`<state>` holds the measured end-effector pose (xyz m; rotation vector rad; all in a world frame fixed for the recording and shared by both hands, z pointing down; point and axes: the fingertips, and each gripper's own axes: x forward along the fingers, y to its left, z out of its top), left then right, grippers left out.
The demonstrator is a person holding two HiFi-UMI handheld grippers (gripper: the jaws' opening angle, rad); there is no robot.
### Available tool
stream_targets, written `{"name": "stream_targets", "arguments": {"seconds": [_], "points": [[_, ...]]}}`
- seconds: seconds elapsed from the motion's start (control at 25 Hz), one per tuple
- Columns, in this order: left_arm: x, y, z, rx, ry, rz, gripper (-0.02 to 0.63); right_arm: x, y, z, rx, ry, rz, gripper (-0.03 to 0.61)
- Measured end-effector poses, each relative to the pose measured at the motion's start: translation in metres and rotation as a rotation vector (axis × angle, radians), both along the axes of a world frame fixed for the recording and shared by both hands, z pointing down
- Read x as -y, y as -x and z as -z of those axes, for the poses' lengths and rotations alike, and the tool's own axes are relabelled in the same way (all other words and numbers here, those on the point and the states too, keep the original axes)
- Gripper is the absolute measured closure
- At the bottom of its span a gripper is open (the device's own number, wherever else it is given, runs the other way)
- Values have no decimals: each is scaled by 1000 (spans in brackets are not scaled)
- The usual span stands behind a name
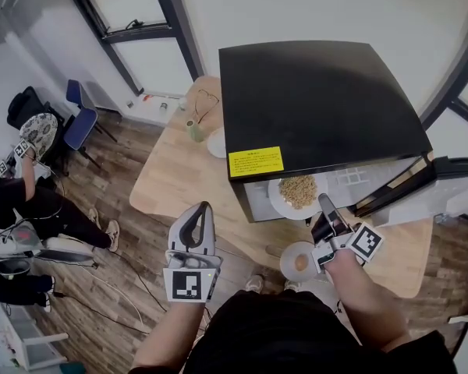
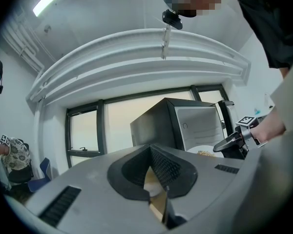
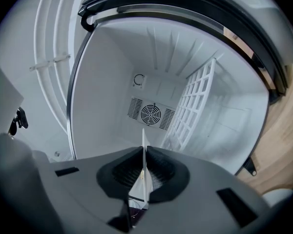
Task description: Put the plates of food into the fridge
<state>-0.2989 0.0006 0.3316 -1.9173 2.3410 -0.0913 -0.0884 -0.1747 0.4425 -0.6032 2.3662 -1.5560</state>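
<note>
left gripper (image 1: 201,211): jaws pressed together, empty, by the near edge of the table (image 1: 179,178). right gripper (image 1: 324,201): pinching the rim of the plate of food (image 1: 296,192), plate at the open front of the black fridge (image 1: 312,100). second plate (image 1: 299,262) on the table, nearer.

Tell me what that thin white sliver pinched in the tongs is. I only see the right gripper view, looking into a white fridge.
Observer: It is the rim of a plate heaped with tan food, edge-on to you; the right tongs grip it at the fridge opening.
Operator: Is that the only plate?
Observer: No. A smaller plate with one brown round piece sits on the wooden table, at its near edge.
Operator: And the other hand?
Observer: The left tongs are shut and empty, held left of the fridge's open front.
</note>
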Motion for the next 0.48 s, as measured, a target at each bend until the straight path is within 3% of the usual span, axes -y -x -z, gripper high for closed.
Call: {"name": "stream_targets", "arguments": {"seconds": [0.48], "points": [[14, 24, -14, -14, 23, -18, 611, 16, 35, -14, -59, 29, -22, 541]]}}
